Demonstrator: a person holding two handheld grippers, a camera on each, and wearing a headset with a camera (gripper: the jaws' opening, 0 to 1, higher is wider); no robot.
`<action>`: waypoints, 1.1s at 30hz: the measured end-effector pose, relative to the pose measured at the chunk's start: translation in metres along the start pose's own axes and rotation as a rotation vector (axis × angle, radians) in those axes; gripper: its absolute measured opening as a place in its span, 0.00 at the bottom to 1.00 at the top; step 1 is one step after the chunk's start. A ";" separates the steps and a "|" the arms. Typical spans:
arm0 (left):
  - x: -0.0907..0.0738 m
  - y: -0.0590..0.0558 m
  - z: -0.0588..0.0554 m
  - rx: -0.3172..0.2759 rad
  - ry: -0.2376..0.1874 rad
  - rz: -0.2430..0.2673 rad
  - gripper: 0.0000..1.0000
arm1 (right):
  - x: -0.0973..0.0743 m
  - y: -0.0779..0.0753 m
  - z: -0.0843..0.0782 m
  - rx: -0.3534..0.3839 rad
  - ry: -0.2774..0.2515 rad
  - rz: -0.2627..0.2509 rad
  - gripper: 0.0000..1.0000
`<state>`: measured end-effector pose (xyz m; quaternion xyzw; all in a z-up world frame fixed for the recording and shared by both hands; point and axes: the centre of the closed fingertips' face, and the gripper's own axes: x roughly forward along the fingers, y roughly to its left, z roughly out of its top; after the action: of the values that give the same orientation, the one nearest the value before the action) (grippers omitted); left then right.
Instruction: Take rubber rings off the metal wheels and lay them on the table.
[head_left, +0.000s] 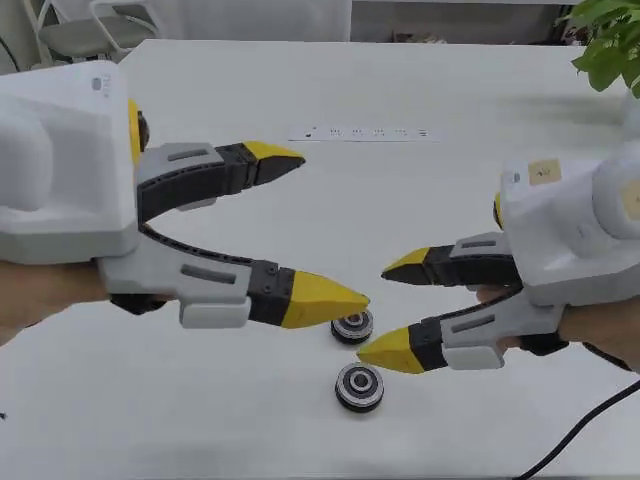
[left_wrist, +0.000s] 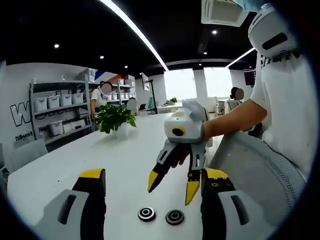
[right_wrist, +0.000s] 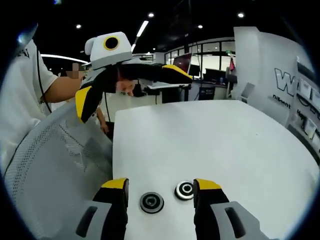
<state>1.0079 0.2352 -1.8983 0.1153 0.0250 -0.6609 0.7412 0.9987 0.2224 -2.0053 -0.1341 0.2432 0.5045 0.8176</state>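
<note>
Table (head_left: 450, 90), white and wide, carries both metal wheels close to the person's edge, side by side and just apart. Above it the left claw (head_left: 332, 228) stands spread wide, its two yellow-tipped jaws far apart and gripping nothing; its lower tip crosses the top of the farther wheel (head_left: 352, 328) in the head view. The right claw (head_left: 372, 311) points toward it from the other side, released too, its jaws parted less widely and empty, the lower tip just beside that same wheel in the head view. In the left gripper view it hangs above both wheels, clear of them. In the right gripper view the two wheels lie on the table between that claw's own jaws. The nearer wheel (head_left: 359, 386) lies flat in full sight: a small round disc with a bright metal face, a dark hub at the centre, and a black rubber ring (head_left: 341, 389) seated around its rim. The farther wheel looks alike, ring on, though part of it is hidden behind the left claw's tip. A black cable (head_left: 585, 430) runs off the lower right corner, cut by the frame, and the markings on the white power strip (head_left: 365, 133) farther back are too small to read.
</note>
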 end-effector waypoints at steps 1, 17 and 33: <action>0.003 -0.001 -0.002 0.013 0.004 -0.004 0.74 | 0.001 0.002 -0.003 0.000 -0.003 0.014 0.46; 0.029 -0.014 -0.078 0.007 0.122 -0.041 0.59 | 0.018 0.008 -0.046 -0.002 0.095 0.048 0.31; 0.048 -0.038 -0.134 0.013 0.259 -0.125 0.27 | 0.029 0.016 -0.074 0.025 0.187 0.076 0.29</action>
<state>0.9917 0.2124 -2.0427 0.2029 0.1234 -0.6855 0.6883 0.9759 0.2171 -2.0826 -0.1612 0.3297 0.5174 0.7730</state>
